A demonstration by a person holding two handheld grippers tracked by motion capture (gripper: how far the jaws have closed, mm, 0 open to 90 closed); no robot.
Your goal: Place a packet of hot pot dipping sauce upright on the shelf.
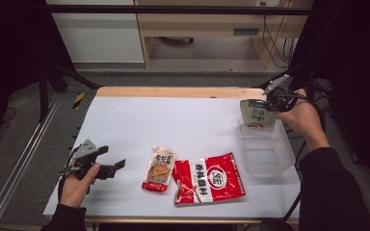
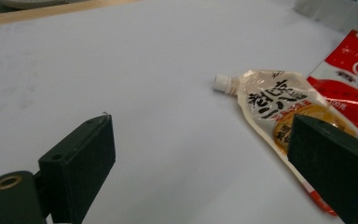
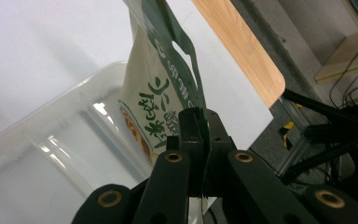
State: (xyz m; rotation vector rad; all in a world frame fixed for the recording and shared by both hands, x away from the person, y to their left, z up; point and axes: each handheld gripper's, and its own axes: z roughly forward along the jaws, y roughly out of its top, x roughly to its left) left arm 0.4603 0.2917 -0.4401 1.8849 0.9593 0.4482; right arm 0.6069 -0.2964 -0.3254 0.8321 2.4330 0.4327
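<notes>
My right gripper (image 1: 270,103) is shut on the edge of a green and cream pouch (image 1: 255,113) and holds it hanging over the far end of a clear plastic bin (image 1: 277,161) at the table's right. Along that gripper's jaws the pouch (image 3: 161,88) hangs above the bin's rim (image 3: 42,109). My left gripper (image 1: 118,166) rests low at the front left, open, with nothing between its jaws. Just right of it lies a spouted pouch (image 1: 159,168) beside a red and white bag (image 1: 211,179). In the left gripper view the spouted pouch (image 2: 272,100) lies ahead to the right.
The white table top (image 1: 173,120) has a wooden far edge (image 1: 178,91). Black frame posts stand at both sides, and cables hang off the right edge near my right hand.
</notes>
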